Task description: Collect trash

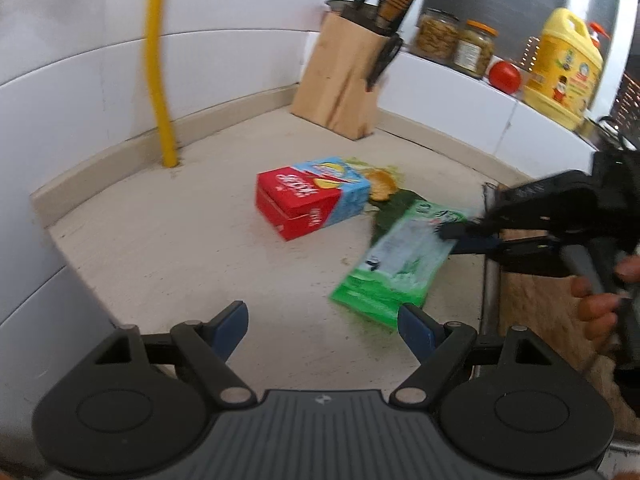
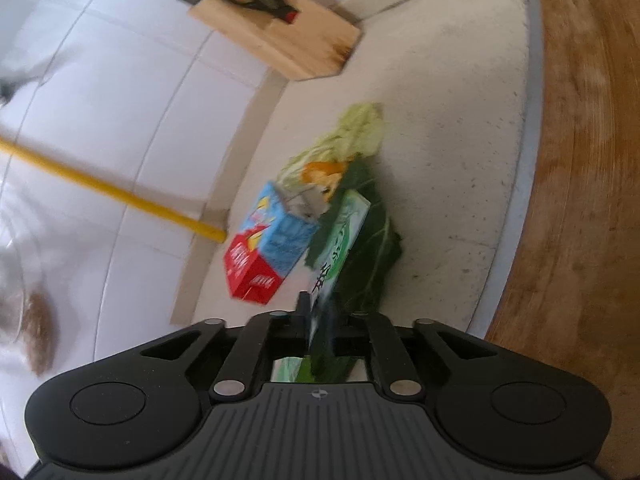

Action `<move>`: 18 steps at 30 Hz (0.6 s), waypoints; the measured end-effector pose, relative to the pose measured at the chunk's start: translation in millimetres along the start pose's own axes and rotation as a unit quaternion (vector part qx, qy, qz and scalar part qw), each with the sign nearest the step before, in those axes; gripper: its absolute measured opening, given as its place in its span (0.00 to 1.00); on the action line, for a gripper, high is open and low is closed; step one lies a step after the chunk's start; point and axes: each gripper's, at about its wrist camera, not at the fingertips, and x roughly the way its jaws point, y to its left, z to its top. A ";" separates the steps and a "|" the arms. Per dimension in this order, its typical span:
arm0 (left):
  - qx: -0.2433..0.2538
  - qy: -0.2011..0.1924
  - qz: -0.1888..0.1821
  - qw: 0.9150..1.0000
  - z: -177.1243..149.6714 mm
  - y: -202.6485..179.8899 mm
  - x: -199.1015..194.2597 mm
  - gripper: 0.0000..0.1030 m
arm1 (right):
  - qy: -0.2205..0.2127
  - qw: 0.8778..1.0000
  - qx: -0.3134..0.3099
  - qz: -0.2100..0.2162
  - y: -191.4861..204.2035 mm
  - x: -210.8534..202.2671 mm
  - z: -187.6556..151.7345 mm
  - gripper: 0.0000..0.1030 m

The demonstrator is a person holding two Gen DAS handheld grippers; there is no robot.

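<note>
So the right tongs (image 1: 448,236) have the green plastic wrapper (image 1: 394,264) pinched by one end, and it looks lifted off the desk (image 1: 180,264) at a slant. In the right wrist view the wrapper runs edge-on straight between the two fingers, so that's a real clamp, not just a hover. The left tongs (image 1: 324,330) are spread wide with nothing between them, hanging low over bare desk just in front of the wrapper's lower end.

My read on the step: first piece of trash is picked up and needs carrying off to wherever the bin is, which I can't see in either view. Next move probably calls for keeping the pinch firm, since thin crinkly film like that slips easily, then coming back for the rest.

And the rest is a small heap near the middle of the desk: a red and blue carton (image 1: 310,198) lying on its side, cardboard, boxy, its top torn open in the right wrist view; a dark green leaf (image 2: 360,248), flat and veiny; a pale cabbage-like leaf (image 2: 356,132), crumpled; and an orange scrap (image 1: 380,186), maybe peel, can't tell. The carton looks like an easy grab for the free left tongs, rigid flat sides. The leaves are limp and lie flat on the speckled stone, fiddlier.
</note>
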 end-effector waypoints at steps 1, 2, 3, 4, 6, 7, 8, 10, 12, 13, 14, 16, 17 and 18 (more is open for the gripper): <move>0.003 -0.001 0.000 1.000 -0.2 -2.3 -0.5 0.75 | 0.005 1.000 0.005 0.004 -2.9 5.0 0.6 0.45; 0.007 -0.002 0.000 1.000 0.4 -4.3 -0.8 0.75 | 0.005 1.000 0.015 0.006 -5.0 10.6 0.8 0.56; 0.010 -0.002 0.000 1.000 0.1 -5.3 -1.1 0.75 | 0.001 1.000 0.023 0.010 -5.9 15.5 0.9 0.56; 0.011 -0.001 0.001 1.000 -0.4 -5.6 -1.1 0.76 | -0.001 1.000 0.023 0.014 -5.1 19.2 1.2 0.55; 0.007 0.004 0.004 1.000 -1.7 -4.4 -0.5 0.76 | -0.011 1.000 0.014 0.006 -1.6 22.1 2.0 0.30; 0.004 0.006 0.005 1.000 -1.9 -3.9 0.2 0.76 | -0.011 1.000 0.009 -0.003 0.1 22.7 3.2 0.20; 0.001 0.007 0.006 1.000 -2.9 -2.9 0.5 0.76 | -0.008 1.000 0.004 -0.008 0.8 22.5 4.2 0.17; -0.002 0.010 0.007 1.000 -4.5 -2.3 0.4 0.76 | -0.011 1.000 0.000 -0.008 1.6 18.6 5.5 0.13; 0.000 0.013 0.007 1.000 -5.4 -2.7 0.8 0.76 | -0.021 1.000 0.002 0.004 1.5 9.2 6.7 0.07; 0.003 0.014 0.008 1.000 -5.2 -3.6 0.3 0.76 | -0.027 1.000 0.004 0.010 1.1 2.2 7.8 0.07; 0.006 0.014 0.007 1.000 -4.4 -4.6 0.0 0.76 | -0.033 0.999 0.005 0.017 0.8 -4.5 9.1 0.06; 0.019 0.012 0.005 1.000 0.3 -8.9 0.1 0.76 | -0.046 0.998 0.010 0.028 -0.2 -19.8 12.9 0.06; 0.028 0.009 0.003 1.000 3.5 -11.5 0.2 0.76 | -0.057 0.998 0.013 0.029 -2.1 -29.1 14.8 0.06; 0.039 0.006 0.001 0.999 7.2 -15.6 0.9 0.76 | -0.066 0.997 0.018 0.031 -5.0 -37.1 16.4 0.06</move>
